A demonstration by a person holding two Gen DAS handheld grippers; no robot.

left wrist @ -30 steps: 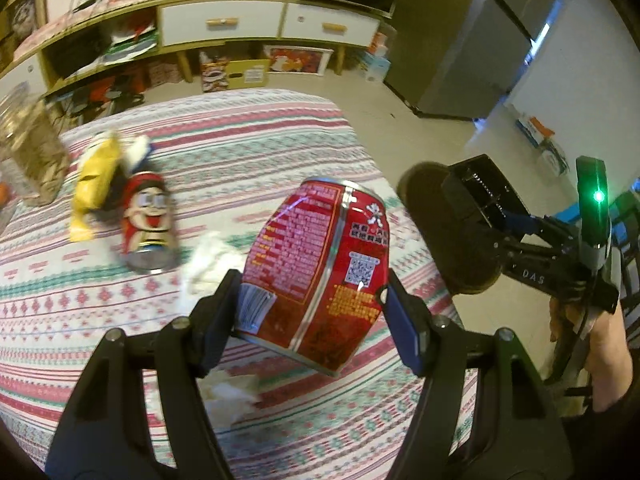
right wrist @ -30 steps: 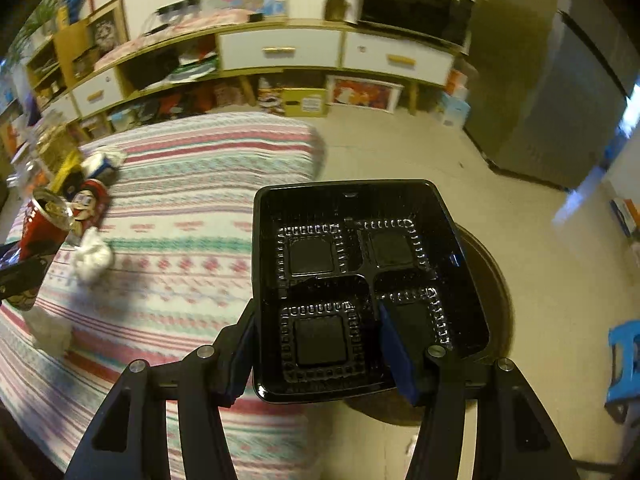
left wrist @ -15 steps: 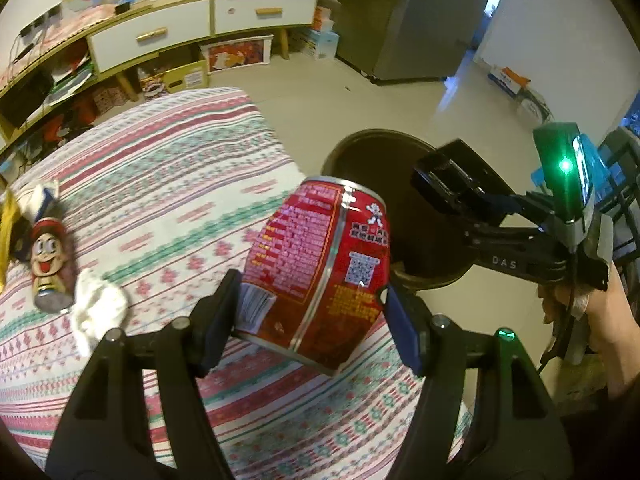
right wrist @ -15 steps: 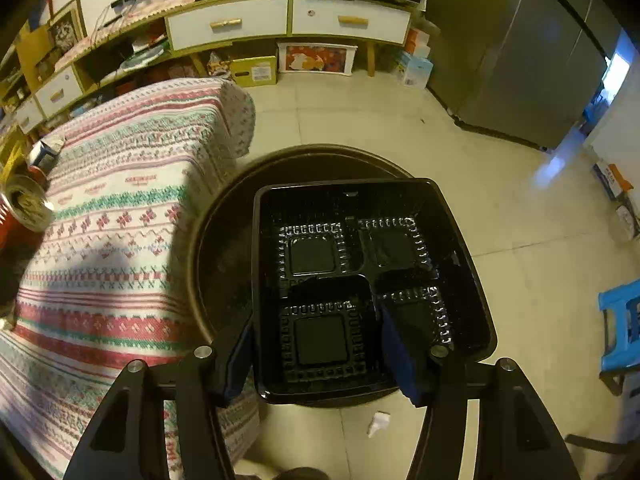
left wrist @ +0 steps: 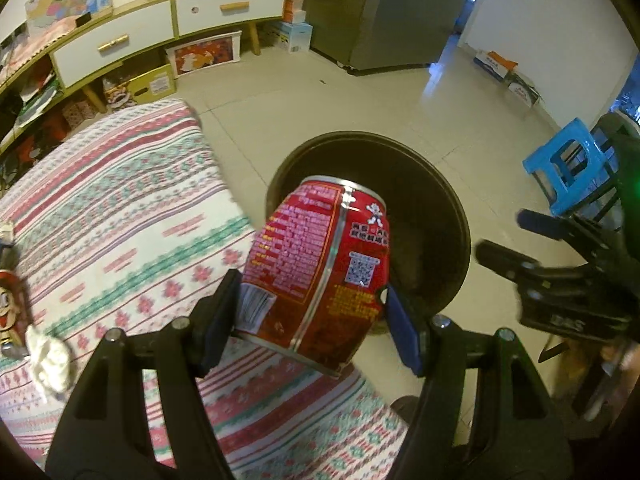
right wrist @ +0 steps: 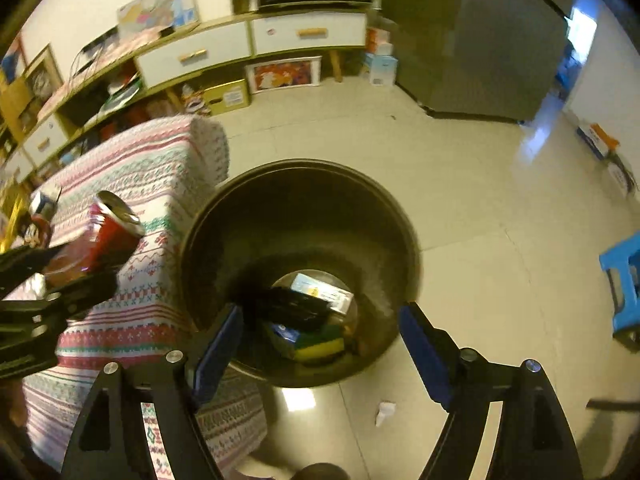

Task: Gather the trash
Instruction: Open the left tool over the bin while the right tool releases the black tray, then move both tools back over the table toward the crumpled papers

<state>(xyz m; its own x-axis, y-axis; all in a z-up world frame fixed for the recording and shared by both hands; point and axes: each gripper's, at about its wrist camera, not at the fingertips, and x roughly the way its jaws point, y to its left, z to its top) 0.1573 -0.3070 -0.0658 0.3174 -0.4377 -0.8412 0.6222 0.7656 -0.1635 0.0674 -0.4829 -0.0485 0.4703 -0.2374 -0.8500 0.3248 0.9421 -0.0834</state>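
My left gripper (left wrist: 311, 320) is shut on a dented red can (left wrist: 320, 272), held tilted over the table's edge beside the dark round bin (left wrist: 432, 208). In the right wrist view the can (right wrist: 108, 240) shows at the left, beside the bin (right wrist: 360, 220). My right gripper (right wrist: 320, 336) hangs above the bin's mouth, its jaws opening, with nothing between them. A black plastic tray (right wrist: 296, 304) lies at the bottom of the bin on other rubbish. The right gripper (left wrist: 516, 240) also shows at the right in the left wrist view.
The table's striped cloth (left wrist: 120, 200) carries a crumpled tissue (left wrist: 50, 360) and a cartoon-printed can (left wrist: 10, 312) at the left. A blue stool (left wrist: 572, 164) stands right of the bin. A paper scrap (right wrist: 386, 410) lies on the tiled floor.
My right gripper carried the black tray over the bin and let it go; it now lies inside. My left gripper moved the red can from above the table towards the bin.
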